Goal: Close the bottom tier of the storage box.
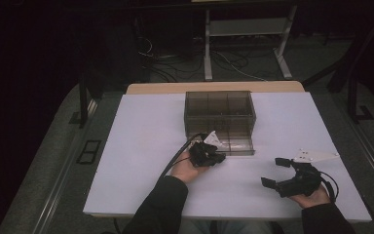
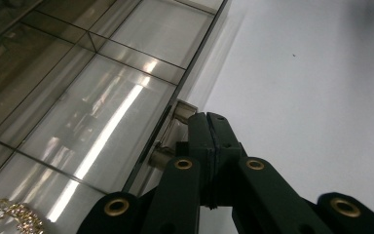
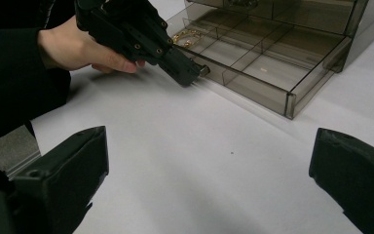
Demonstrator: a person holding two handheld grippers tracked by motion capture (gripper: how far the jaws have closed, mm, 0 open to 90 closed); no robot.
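A: L claw [image 2: 209, 119] – status?
B: Jaws fully closed, pinched on the small metal handle [image 2: 182, 111] at the drawer [image 3: 272, 73] front. Smoked-plastic organizer box [image 1: 219, 105] sits mid-table; bottom drawer is pulled partway out toward the person. L hand [image 1: 187, 168] rests on the white table [image 1: 141, 146] just in front of it.
A: Anything in the drawer?
B: Divided compartments. Gold chain [image 3: 187, 35] in the one behind the handle, L-claw side. Others too glary to tell.
A: R claw [image 1: 273, 171]?
B: Jaws spread wide, nothing betw. them, holding nothing. Hovers over bare table, well apart from the drawer, R of it, pointed toward L claw. R hand [image 1: 311, 195] near table's front edge.
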